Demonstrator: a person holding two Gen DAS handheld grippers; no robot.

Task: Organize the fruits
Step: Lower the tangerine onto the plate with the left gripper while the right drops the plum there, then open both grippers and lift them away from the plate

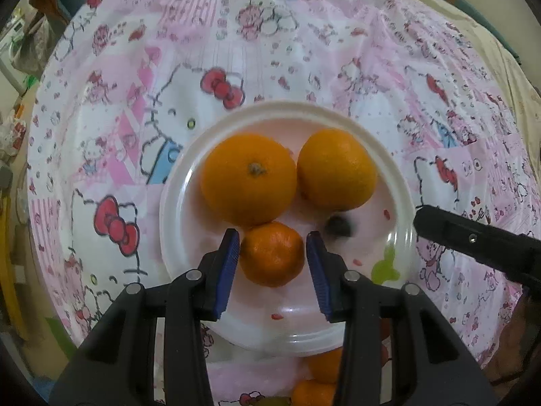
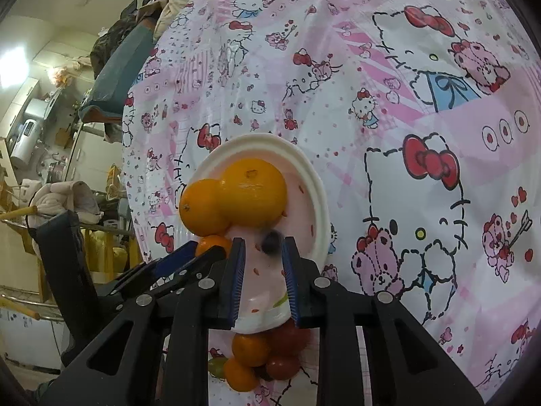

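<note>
A white plate (image 1: 175, 182) on a pink cartoon-print tablecloth (image 1: 338, 67) already carries most of the sorted fruit: two large oranges (image 1: 248, 177) lie side by side at its far half, touching, with a small mandarin (image 1: 272, 253) just in front of them. The left gripper (image 1: 273, 247) straddles that mandarin, its blue pads (image 1: 227, 270) close at either flank; the left pad looks to touch the peel, a thin gap shows at the right one, so the fruit appears set down and let go rather than squeezed. The right gripper (image 2: 262, 250) reaches in from the plate's near edge, its narrow jaws framing a small dark fruit (image 2: 270, 239), blurred, perhaps a grape or blueberry, that appears to rest on the plate; the pads do not seem to press it, so this piece also looks delivered. Work remains: off the plate, under the right gripper, waits a heap of loose fruit (image 2: 270, 355) — more mandarins, red tomato-like fruits and a green one. By this showing the sorting is roughly half finished.
</note>
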